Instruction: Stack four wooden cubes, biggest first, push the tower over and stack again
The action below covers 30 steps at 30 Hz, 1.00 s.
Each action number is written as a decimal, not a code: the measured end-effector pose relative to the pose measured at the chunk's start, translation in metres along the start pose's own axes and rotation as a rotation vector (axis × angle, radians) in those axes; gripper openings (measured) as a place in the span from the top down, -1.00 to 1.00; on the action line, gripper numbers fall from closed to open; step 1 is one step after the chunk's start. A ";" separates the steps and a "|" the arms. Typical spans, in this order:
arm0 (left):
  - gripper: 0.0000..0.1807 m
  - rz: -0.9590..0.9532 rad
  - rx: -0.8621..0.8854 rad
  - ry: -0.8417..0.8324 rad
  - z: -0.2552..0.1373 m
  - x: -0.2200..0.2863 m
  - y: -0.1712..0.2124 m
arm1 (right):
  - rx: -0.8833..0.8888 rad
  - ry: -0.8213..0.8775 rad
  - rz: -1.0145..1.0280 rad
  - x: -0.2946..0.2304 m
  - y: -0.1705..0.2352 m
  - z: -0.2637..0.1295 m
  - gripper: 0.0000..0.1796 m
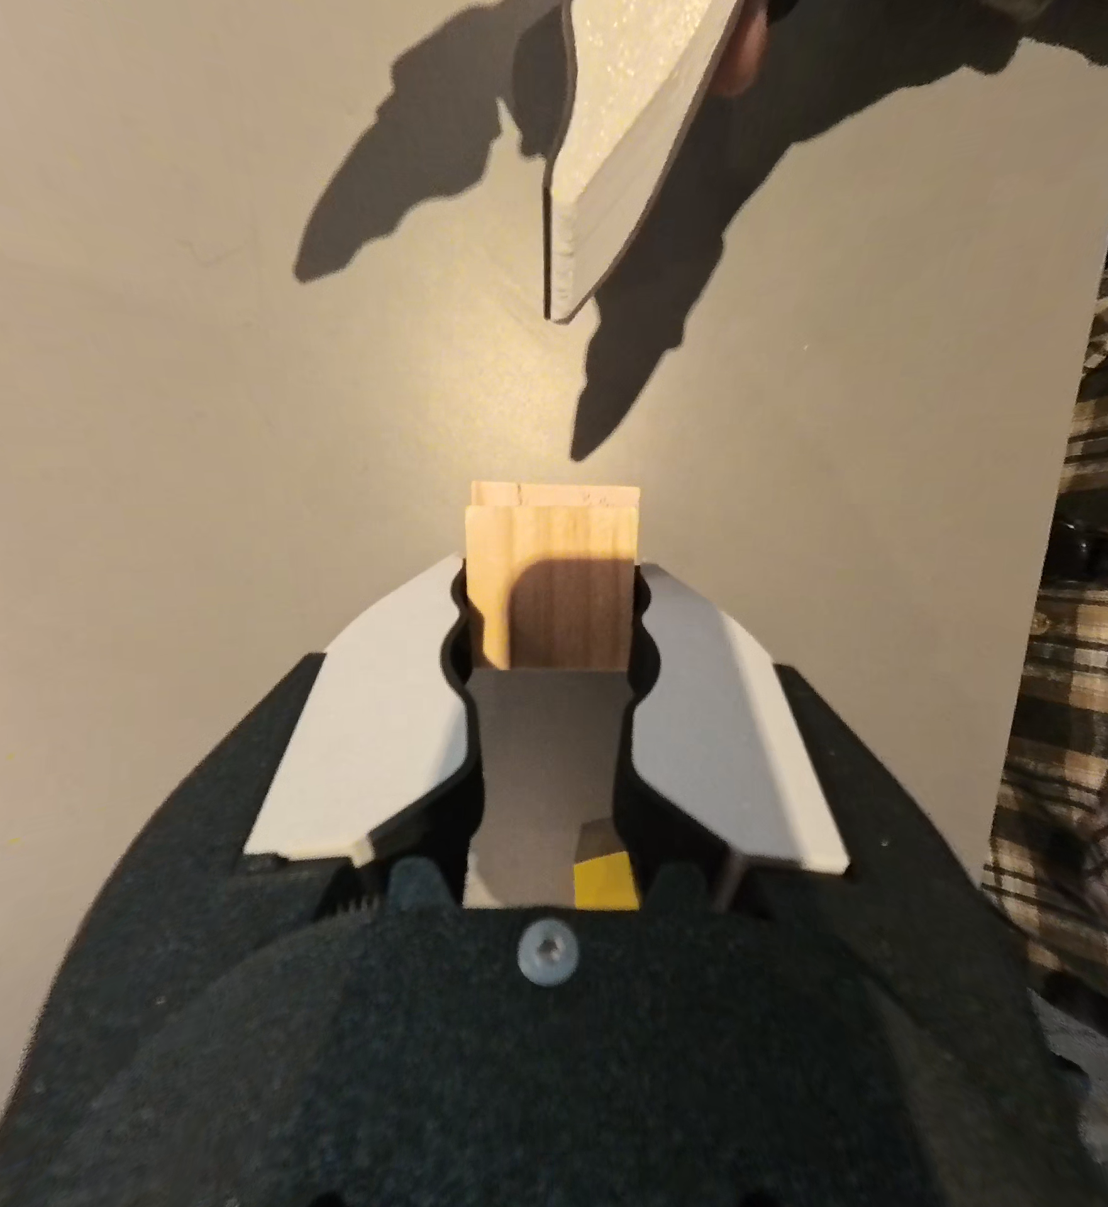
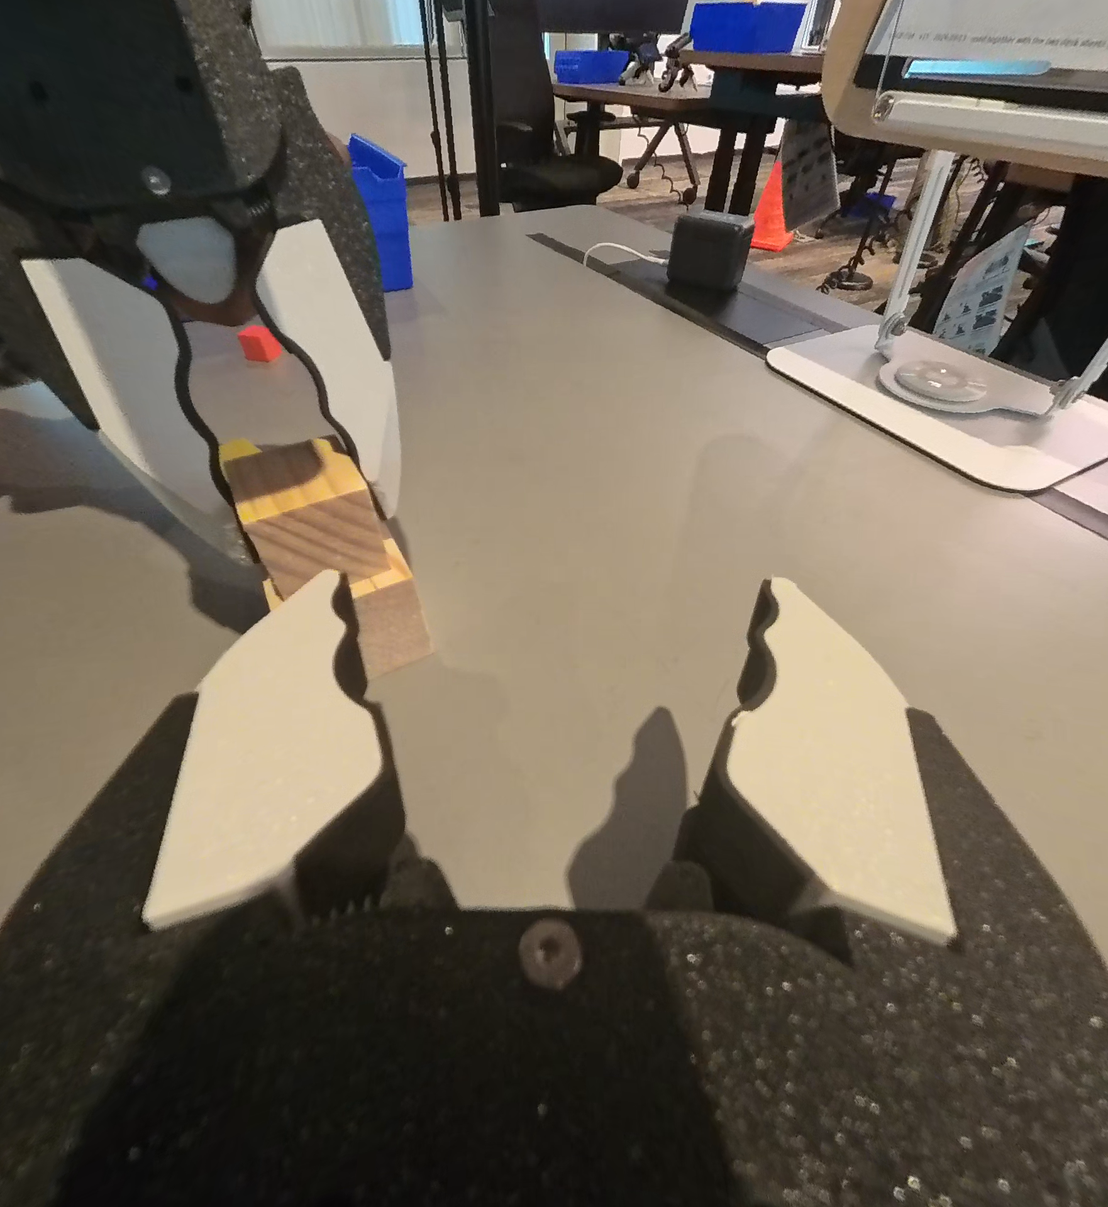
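Left tool [image 1: 553, 562] clenches upper cube [image 1: 554, 575]; right tool [image 2: 548, 614] released over bare table [image 2: 603, 424].

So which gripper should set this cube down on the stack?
Left. The left gripper already clamps the upper wooden cube over the bottom cube; the right gripper is open, empty, beside them.

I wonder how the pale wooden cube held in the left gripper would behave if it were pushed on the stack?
The pale wooden cube looks rigid and probably light. Flat faces mean sliding, not rolling. The left gripper clamps it above the larger wooden cube, so a shove could topple both.
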<state>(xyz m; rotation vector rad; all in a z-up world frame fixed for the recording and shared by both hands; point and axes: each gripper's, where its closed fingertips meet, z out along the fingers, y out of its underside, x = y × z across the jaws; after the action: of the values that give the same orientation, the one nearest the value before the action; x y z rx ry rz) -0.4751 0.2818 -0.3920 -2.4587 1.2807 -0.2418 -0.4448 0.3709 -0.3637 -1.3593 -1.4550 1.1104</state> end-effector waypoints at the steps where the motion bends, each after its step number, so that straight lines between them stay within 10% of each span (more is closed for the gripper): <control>1: 0.50 0.002 0.000 -0.001 0.000 0.000 0.000 | 0.001 -0.001 0.001 0.000 0.000 0.000 -0.25; 19: 0.34 -0.010 0.039 0.008 -0.002 -0.002 -0.002 | 0.008 0.005 0.003 0.001 -0.001 -0.001 -0.28; 30: 0.09 -0.290 0.394 -0.306 -0.101 -0.029 0.064 | 0.019 0.002 0.002 -0.001 -0.004 -0.002 -0.28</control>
<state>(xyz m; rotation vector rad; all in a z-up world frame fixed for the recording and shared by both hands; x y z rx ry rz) -0.5713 0.2486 -0.3236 -2.2207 0.6752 -0.1631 -0.4436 0.3704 -0.3590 -1.3481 -1.4389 1.1211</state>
